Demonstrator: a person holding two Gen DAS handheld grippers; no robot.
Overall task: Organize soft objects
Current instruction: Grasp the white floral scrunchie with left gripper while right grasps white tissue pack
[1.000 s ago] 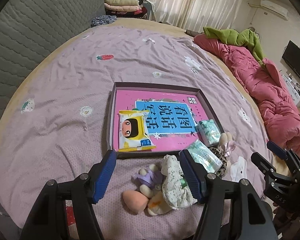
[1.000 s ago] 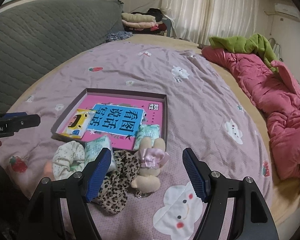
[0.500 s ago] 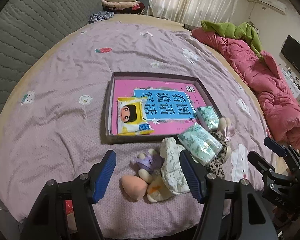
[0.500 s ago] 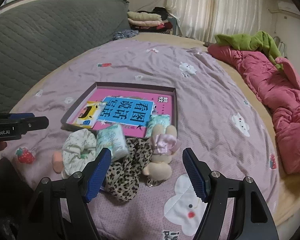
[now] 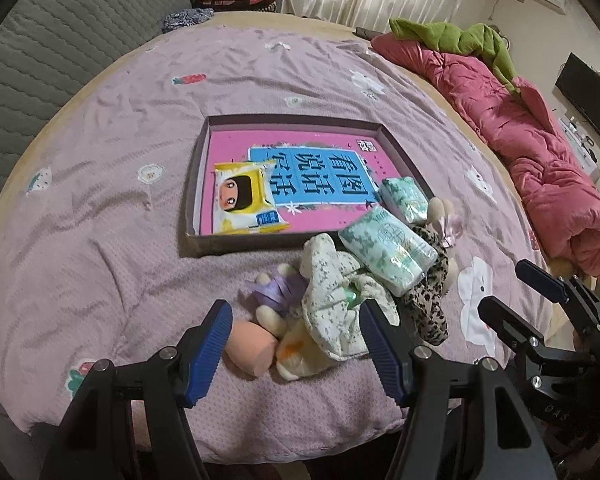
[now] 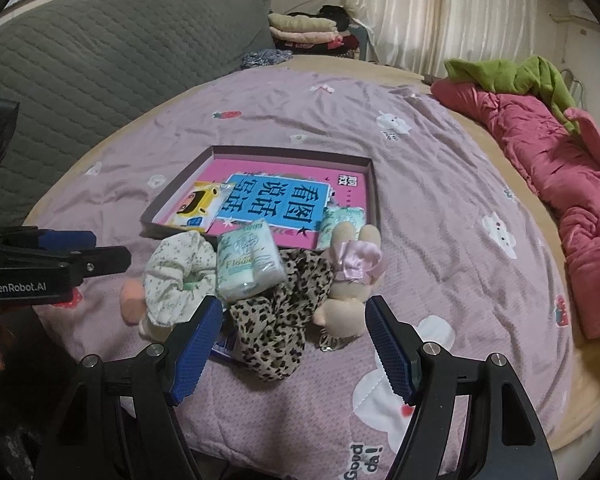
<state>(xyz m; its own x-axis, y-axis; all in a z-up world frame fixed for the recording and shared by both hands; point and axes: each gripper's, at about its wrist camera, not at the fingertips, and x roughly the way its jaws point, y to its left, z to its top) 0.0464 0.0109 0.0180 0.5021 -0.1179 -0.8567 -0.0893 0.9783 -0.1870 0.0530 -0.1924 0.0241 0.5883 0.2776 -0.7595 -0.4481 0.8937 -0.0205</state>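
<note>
Soft objects (image 5: 352, 280) are heaped at the bed's (image 5: 100, 184) near edge, against the shallow box's (image 5: 198, 184) near rim. Two packets are seen inside the box. Left gripper (image 5: 296, 344) and right gripper (image 6: 294, 344) are held spread, empty. Open bedding is left beyond the box.

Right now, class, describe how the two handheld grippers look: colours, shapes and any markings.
Both are alike. The left gripper has two black angular arms fixed with silver bolts, each ending in a blue ribbed pad. The right gripper is built the same. In the right wrist view, white "GenRobot.AI" lettering marks the left one's side.
</note>
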